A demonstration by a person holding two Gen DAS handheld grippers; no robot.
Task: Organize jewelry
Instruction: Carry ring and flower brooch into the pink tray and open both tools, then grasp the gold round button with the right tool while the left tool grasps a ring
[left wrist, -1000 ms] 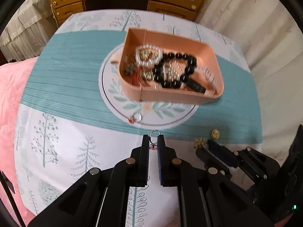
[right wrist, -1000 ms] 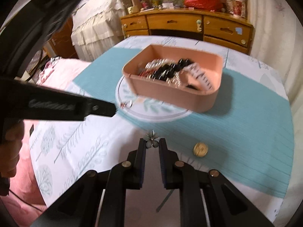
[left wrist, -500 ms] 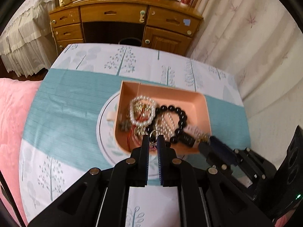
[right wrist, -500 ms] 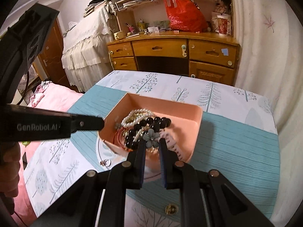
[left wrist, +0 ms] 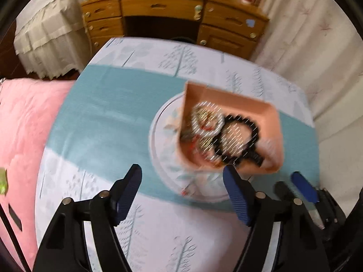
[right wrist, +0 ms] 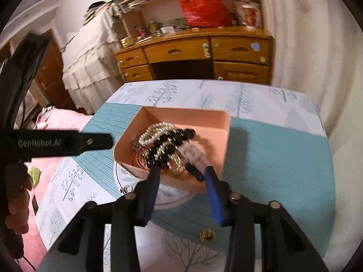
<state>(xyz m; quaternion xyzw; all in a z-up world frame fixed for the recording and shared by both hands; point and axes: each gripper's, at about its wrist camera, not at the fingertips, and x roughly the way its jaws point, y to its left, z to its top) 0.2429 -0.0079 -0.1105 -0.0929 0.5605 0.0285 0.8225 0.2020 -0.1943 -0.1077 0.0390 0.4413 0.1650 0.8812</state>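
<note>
A pink tray (left wrist: 249,104) (right wrist: 188,113) on the tablecloth holds a black bead bracelet (left wrist: 238,136) (right wrist: 170,145), a pearl bracelet (left wrist: 206,122) (right wrist: 156,129) and other tangled pieces. My left gripper (left wrist: 181,172) hangs above the tray's near-left side. Its jaws are opening wide and nothing is between them. My right gripper (right wrist: 182,172) (left wrist: 289,181) is over the tray's near rim, jaws opening, with nothing gripped. The left wrist view is blurred.
A small ring (right wrist: 127,189) lies on the cloth left of the tray. A gold round piece (right wrist: 207,235) lies near the front edge. A wooden desk (right wrist: 192,52) stands beyond the table, a pink bed (left wrist: 25,124) to the left. A hand (right wrist: 15,204) holds the left tool.
Both grippers rose from the cloth to the tray, the left shut on a small ring and the right on a grey flower piece. Now both jaws have parted and those pieces are gone from them.
</note>
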